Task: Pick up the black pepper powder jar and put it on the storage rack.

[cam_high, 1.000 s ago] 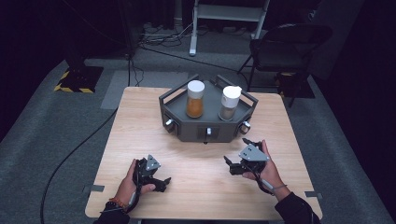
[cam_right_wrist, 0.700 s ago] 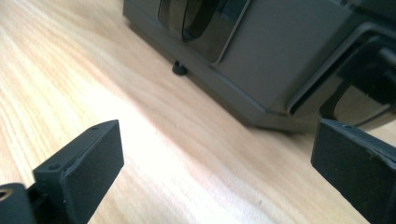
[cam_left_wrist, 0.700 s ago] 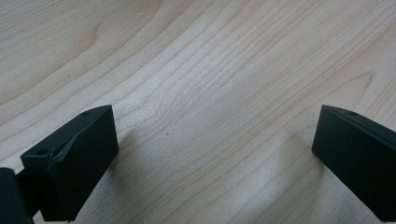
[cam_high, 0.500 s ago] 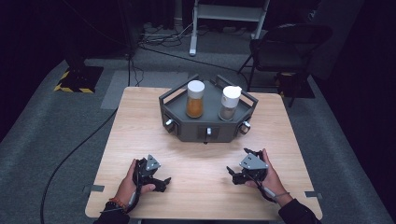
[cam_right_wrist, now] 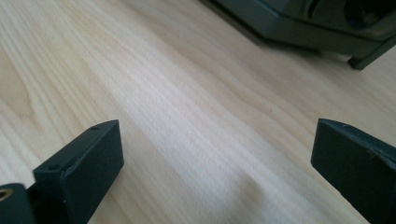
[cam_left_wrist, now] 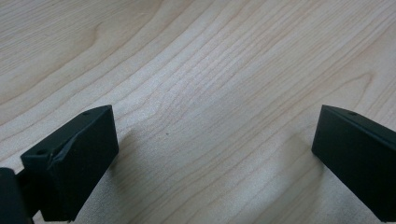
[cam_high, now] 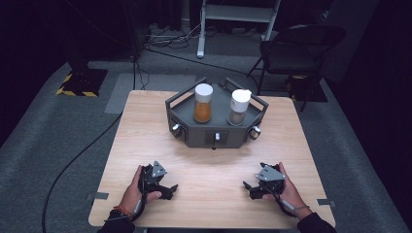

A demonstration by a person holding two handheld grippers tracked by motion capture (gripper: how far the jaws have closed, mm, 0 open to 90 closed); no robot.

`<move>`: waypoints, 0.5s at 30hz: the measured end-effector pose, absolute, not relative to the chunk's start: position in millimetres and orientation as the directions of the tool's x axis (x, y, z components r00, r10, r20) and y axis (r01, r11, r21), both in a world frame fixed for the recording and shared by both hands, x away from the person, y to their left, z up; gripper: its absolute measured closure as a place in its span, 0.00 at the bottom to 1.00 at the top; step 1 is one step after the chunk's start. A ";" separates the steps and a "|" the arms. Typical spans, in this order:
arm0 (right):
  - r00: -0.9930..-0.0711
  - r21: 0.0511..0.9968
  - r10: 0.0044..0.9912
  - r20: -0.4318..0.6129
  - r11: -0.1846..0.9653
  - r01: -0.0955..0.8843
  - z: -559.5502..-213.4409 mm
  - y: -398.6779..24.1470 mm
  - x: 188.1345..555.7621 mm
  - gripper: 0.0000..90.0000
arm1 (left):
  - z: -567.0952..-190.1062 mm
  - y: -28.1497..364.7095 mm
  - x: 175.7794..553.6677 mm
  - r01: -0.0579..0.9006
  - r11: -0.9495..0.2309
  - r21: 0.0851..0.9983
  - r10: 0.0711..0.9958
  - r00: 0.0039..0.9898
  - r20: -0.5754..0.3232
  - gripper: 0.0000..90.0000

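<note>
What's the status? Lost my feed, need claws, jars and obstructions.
Left claw open, empty, low over table. Right claw same. Two jars upright on grey stand, untouched. Nothing between.

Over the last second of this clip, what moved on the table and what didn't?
The right gripper drew back toward the person's edge of the table, away from the grey tray, and now rests low near that edge with its jaws open and nothing between them. Nothing was gripped or released. The left gripper stayed put, open. The orange-filled jar and the white-capped jar stand in the tray as before.
</note>
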State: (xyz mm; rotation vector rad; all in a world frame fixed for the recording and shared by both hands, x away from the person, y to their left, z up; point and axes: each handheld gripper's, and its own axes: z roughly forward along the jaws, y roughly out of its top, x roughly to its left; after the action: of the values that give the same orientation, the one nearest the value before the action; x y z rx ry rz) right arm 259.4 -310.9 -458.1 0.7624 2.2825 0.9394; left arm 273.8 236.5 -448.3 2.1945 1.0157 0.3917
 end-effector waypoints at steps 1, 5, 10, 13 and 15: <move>-0.688 0.745 0.674 -0.270 0.599 0.294 -458.4 -312.1 259.3 0.02 | -448.4 236.6 273.8 0.555 -0.466 0.689 0.759 0.651 -0.012 0.00; -0.690 0.751 0.687 -0.229 0.575 0.324 -458.2 -322.0 261.8 0.02 | -448.3 236.5 273.8 0.555 -0.466 0.689 0.759 0.651 -0.011 0.00; -0.697 0.747 0.694 -0.179 0.557 0.363 -455.1 -330.6 268.6 0.02 | -448.4 236.5 273.7 0.555 -0.465 0.689 0.759 0.650 -0.011 0.00; -0.698 0.743 0.699 -0.156 0.549 0.383 -453.8 -335.5 272.6 0.01 | -448.4 236.5 273.7 0.555 -0.466 0.689 0.759 0.651 -0.011 0.00; -0.710 0.736 0.695 -0.115 0.540 0.409 -451.6 -343.2 280.4 0.00 | -448.4 236.5 273.8 0.555 -0.465 0.689 0.759 0.651 -0.012 0.00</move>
State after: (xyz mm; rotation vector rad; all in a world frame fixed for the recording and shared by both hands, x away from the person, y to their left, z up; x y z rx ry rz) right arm 280.4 -343.2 -451.6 0.9029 2.3852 0.9900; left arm 273.8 236.5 -448.4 2.1939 1.0153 0.3909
